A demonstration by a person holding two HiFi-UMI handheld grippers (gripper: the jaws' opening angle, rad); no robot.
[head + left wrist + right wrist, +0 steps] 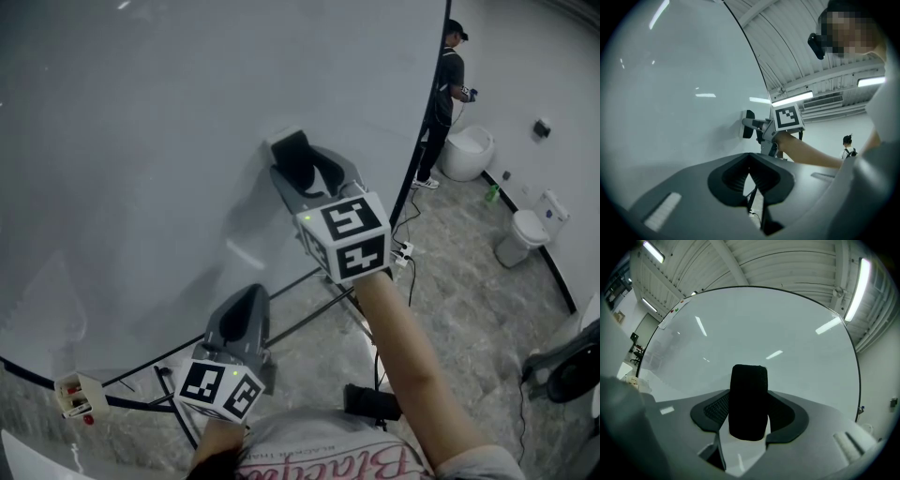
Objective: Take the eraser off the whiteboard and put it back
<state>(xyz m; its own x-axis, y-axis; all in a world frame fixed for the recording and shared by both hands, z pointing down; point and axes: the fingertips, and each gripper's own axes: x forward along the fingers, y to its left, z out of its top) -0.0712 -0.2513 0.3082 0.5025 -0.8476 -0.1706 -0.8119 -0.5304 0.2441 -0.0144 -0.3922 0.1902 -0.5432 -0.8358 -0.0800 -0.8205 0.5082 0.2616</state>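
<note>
In the head view my right tongs (305,167) cover most of the eraser (295,155), and its face against the whiteboard (141,141) is hidden. The board is cut off above and left of both tongs. Left of my left tongs (248,298), a small box (80,394) on the board's rim holds red bits too small to tell.

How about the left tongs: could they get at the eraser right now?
Probably not: the eraser is clamped in the right tongs at the whiteboard, its sides covered, and the left tongs hang lower, shut.
</note>
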